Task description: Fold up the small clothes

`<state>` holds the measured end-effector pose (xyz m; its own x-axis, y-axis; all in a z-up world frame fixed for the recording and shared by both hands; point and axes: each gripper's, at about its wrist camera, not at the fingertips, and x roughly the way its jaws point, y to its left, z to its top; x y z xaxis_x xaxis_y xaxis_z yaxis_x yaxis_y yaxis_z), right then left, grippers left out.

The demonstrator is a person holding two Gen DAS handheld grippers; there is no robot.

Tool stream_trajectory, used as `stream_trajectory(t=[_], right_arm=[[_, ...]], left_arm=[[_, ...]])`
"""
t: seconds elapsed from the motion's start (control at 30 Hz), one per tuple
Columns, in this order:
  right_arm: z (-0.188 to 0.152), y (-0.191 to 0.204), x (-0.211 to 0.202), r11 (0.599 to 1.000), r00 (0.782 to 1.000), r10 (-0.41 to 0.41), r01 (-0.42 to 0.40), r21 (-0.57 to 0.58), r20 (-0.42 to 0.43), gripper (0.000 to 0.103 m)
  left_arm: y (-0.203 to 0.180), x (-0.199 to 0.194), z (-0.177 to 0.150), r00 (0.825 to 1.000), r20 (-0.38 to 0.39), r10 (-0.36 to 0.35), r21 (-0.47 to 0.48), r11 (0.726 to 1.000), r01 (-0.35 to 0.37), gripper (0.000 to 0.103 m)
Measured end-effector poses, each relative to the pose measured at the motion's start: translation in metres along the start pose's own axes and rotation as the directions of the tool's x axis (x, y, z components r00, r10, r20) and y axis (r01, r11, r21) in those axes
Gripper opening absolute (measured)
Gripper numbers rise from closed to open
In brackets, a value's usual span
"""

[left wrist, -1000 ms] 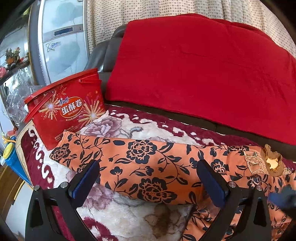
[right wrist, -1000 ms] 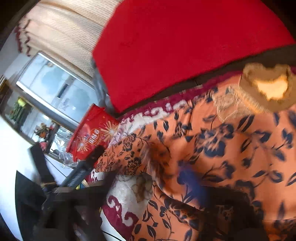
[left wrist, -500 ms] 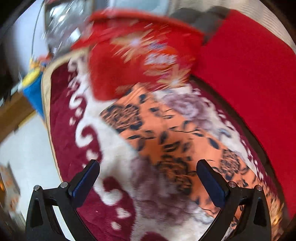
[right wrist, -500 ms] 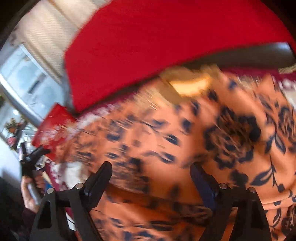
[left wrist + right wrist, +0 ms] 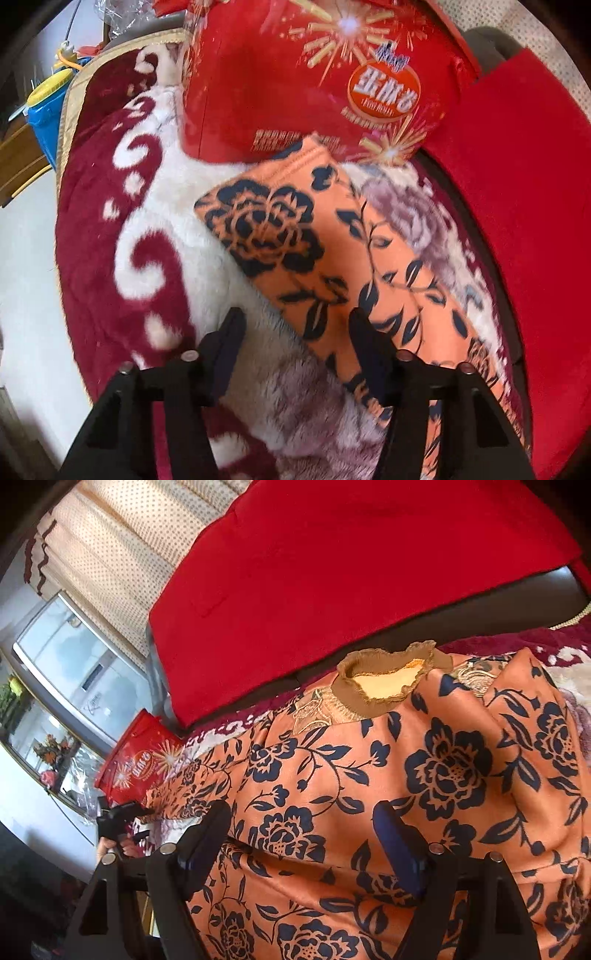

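While I bring the left tool (image 5: pixel 295 332) down over the end of the orange floral garment (image 5: pixel 317 254), its jaws are closing, and from the left wrist view I judge this as lining up on the sleeve's lower edge: one finger stands over the orange cloth, the other over the plush blanket (image 5: pixel 122 236), so the hem lies between them, not yet pinched as far as I can see. That sleeve stretches out flat across the blanket, its cuff end touching the foot of a glossy red snack box (image 5: pixel 314 81), which I think is simply parked at the sofa's end. The blanket is deep-piled, maroon with cream scrolls and faded mauve flowers; the garment looks thin, smooth and slightly sheeny, printed with navy roses and vines. Beside them runs a flat red cover (image 5: pixel 524 192) over the backrest. From the right wrist view, the right tool (image 5: pixel 301 836) hovers spread wide above the garment's body, nothing between its blue-padded fingers (image 5: pixel 397 849) but the cloth lying beneath. The garment (image 5: pixel 436 775) lies face up with its frilled brown collar (image 5: pixel 388 675) toward the backrest and lace trim alongside it, and a soft fold ridge crosses under the tool, probably where I should take hold next. Far off at the sleeve's tip I see the left tool (image 5: pixel 122 818) and the hand (image 5: pixel 110 845) gripping it.
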<state>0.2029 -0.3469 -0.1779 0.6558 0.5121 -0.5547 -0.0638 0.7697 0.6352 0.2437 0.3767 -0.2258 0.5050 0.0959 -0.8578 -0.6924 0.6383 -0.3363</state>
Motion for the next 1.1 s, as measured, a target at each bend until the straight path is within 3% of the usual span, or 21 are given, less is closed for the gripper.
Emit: stream_trajectory(t=[0.2,0.27,0.33,0.43,0.5,0.63,0.7,0.8,0.97,1.1], right_arm=[[0.004,-0.011,-0.008,0.999,1.000,0.014,-0.016,0.051,0.026,0.081],[0.004,-0.013,-0.008,0.998,0.999,0.015,-0.016,0.057,0.030,0.081],[0.004,-0.014,-0.011,0.998,0.999,0.011,-0.013,0.055,0.038,0.081],[0.005,-0.016,-0.017,0.998,0.998,0.014,-0.018,0.062,0.059,0.081],[0.006,-0.018,-0.021,0.998,0.997,0.013,-0.018,0.068,0.074,0.081],[0.008,-0.025,-0.029,0.995,0.995,0.012,-0.021,0.095,0.097,0.081],[0.008,-0.029,-0.032,0.994,0.994,0.005,-0.017,0.108,0.108,0.081],[0.010,-0.038,-0.039,0.990,0.992,0.002,-0.018,0.137,0.123,0.081],[0.012,-0.056,-0.051,0.982,0.990,-0.004,-0.023,0.187,0.142,0.081],[0.015,-0.073,-0.058,0.971,0.987,-0.010,-0.028,0.236,0.158,0.082]], left_arm=[[-0.004,0.009,0.011,0.999,0.026,-0.019,0.007,1.000,0.018,0.040],[-0.008,0.010,0.011,0.999,0.040,-0.017,0.023,1.000,0.016,0.029],[-0.009,0.013,0.011,0.998,0.040,-0.051,0.020,0.999,0.050,0.007],[-0.012,0.004,0.008,0.989,0.077,-0.130,0.001,0.992,0.130,0.007],[-0.027,-0.011,0.003,0.981,0.113,-0.156,0.050,0.987,0.151,0.006],[-0.087,-0.057,-0.027,0.957,0.165,-0.238,0.267,0.945,0.189,0.006],[-0.122,-0.081,-0.053,0.937,0.186,-0.297,0.395,0.895,0.205,0.006],[-0.173,-0.109,-0.103,0.903,0.149,-0.403,0.562,0.786,0.258,0.006],[-0.248,-0.126,-0.205,0.866,-0.041,-0.498,0.756,0.552,0.353,0.006],[-0.288,-0.125,-0.299,0.852,-0.216,-0.477,0.846,0.345,0.408,0.006]])
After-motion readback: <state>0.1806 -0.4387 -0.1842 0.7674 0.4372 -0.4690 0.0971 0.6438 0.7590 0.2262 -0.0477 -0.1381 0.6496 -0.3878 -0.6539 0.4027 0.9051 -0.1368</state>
